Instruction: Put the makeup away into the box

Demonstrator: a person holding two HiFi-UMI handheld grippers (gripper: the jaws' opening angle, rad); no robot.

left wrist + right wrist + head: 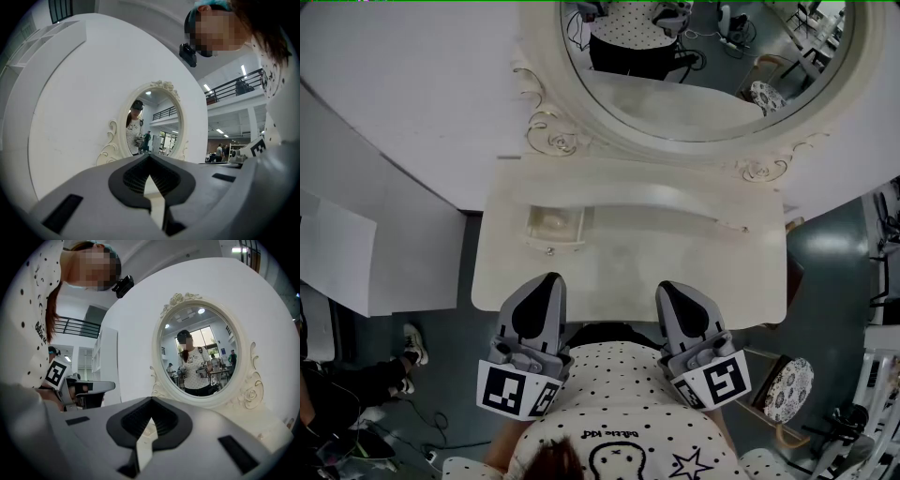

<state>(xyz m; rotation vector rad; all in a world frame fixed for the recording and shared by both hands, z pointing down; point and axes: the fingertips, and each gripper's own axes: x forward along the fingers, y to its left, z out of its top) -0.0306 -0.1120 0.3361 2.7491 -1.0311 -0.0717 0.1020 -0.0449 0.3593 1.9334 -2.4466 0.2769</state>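
Left gripper point(547, 281), right gripper point(675, 289): jaws pressed together, nothing between them, both at near edge of table point(694, 253). Small open box point(532, 225) ahead of left gripper, pale contents unclear. No loose makeup visible: either stowed already or out of view.

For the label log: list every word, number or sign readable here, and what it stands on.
Print on the shirt: one short line, too blurred to read.
Cubes of the left gripper and right gripper: black square markers, no words or numbers.
Nothing else bears text.
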